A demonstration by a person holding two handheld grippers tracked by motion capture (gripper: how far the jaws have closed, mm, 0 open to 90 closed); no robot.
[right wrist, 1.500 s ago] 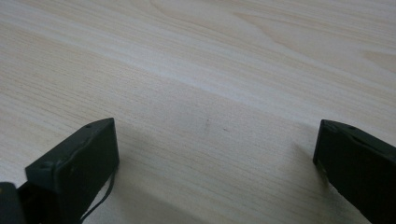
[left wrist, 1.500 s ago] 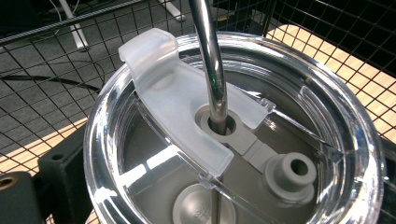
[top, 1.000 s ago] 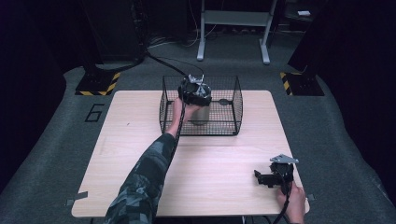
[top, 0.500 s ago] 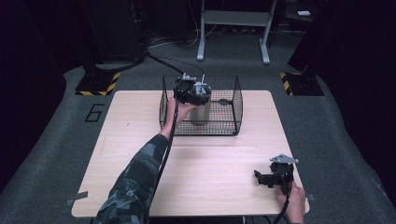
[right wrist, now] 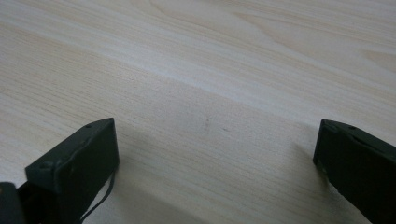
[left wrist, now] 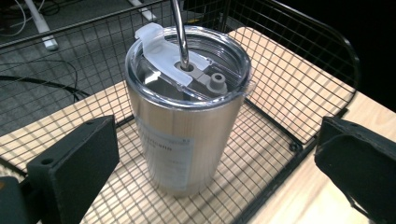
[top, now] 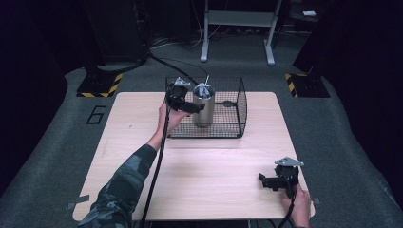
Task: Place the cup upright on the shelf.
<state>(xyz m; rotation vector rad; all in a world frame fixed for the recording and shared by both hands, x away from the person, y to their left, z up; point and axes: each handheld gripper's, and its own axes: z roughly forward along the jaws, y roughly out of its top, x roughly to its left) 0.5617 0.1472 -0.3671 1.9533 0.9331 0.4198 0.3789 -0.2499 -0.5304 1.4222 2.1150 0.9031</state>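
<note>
A steel tumbler (top: 204, 105) with a clear lid and a metal straw (left wrist: 180, 32) stands upright inside a black wire basket (top: 240, 102) at the table's far side. My left gripper (top: 184, 102) hovers at the tumbler's left, over the basket's left rim. It is open, and its fingers (left wrist: 77, 158) stand wide apart on either side of the tumbler (left wrist: 187, 126) without touching it. My right gripper (top: 275, 180) rests low near the table's front right corner, open over bare wood (right wrist: 215, 154).
The basket's wire walls (left wrist: 303, 70) surround the tumbler on all sides. The light wooden table (top: 214, 171) stretches between basket and right gripper. A camouflage sleeve (top: 123, 180) and a cable cross its left half. Dark carpet surrounds the table.
My left gripper was on top of the tumbler, holding it in the basket. It has let go, opened and drawn back to the left. The right gripper has stayed put.
</note>
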